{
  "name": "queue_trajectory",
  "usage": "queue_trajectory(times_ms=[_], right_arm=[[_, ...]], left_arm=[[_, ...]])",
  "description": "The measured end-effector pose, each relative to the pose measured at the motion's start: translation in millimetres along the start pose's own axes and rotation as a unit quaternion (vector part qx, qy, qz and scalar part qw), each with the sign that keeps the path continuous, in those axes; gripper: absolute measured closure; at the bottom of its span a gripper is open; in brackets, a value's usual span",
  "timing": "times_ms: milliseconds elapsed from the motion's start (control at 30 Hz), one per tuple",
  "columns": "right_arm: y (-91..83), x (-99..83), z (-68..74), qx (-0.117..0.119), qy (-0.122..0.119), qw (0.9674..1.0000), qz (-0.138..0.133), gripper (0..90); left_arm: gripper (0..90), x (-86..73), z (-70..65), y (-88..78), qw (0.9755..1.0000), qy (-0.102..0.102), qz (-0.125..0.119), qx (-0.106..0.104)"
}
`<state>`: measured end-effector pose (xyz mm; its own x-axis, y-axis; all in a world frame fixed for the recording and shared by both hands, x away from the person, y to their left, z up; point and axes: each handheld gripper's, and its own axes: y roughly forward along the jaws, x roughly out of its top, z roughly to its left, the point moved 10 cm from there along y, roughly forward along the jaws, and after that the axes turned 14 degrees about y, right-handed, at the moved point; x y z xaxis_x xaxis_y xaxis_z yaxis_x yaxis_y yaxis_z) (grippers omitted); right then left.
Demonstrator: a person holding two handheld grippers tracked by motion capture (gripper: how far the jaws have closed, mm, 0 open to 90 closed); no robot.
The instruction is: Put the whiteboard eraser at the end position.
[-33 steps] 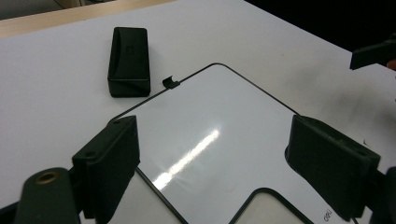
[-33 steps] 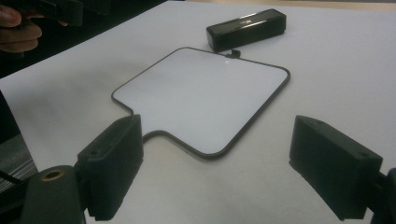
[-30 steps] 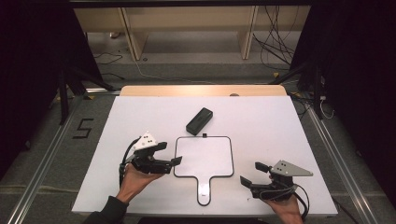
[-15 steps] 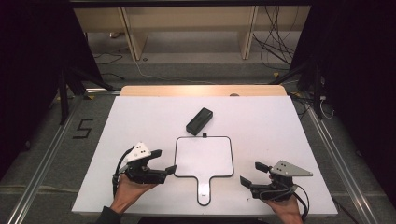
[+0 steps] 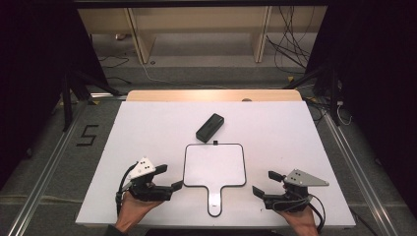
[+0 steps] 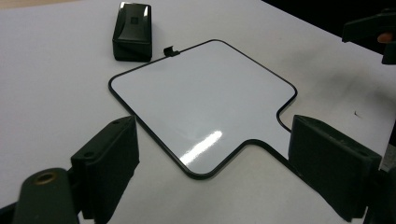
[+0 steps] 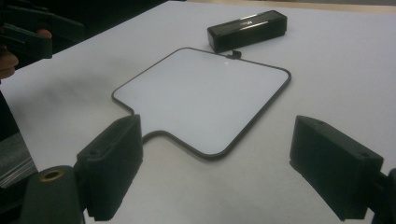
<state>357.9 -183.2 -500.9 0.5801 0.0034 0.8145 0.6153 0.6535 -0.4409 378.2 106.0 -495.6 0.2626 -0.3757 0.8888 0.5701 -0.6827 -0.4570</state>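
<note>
A white paddle-shaped board [image 5: 215,164] with a thin black rim lies flat at the table's middle, its short handle [image 5: 214,199] pointing at the front edge. Just beyond its far edge rests a black rectangular block [image 5: 210,127]. My left gripper [image 5: 168,177] stands open beside the board's near-left corner, holding nothing. In the left gripper view, the board [image 6: 201,98] and the block [image 6: 132,30] lie ahead of the wide-apart jaws. My right gripper [image 5: 264,183] is open near the board's near-right corner, apart from it. The right gripper view shows the board [image 7: 205,98] and block [image 7: 247,29] ahead.
The white tabletop [image 5: 295,132] has a wooden strip [image 5: 214,95] along its far edge. On the floor lie cables [image 5: 290,49] at the back right and a "5" mark [image 5: 86,135] to the left. Metal rails run along both sides of the table.
My left gripper has drawn back toward the table's front edge and slightly left, still open. The right gripper, the board and the block have not moved.
</note>
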Motion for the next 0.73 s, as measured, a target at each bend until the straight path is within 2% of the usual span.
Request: queue_trajectory(times_ms=[200, 733], right_arm=[[0.0, 0.3, -1.0, -0.001, 0.000, 1.0000, -0.001, 18.1], [-0.2, 0.2, -1.2, -0.003, 0.000, 1.0000, 0.000, 18.1]], left_arm=[[15.7, 1.8, 4.3, -1.7, 0.9999, -0.003, -0.006, 0.007], [15.7, 3.3, 4.2, -2.5, 0.9999, -0.002, -0.007, 0.008]])
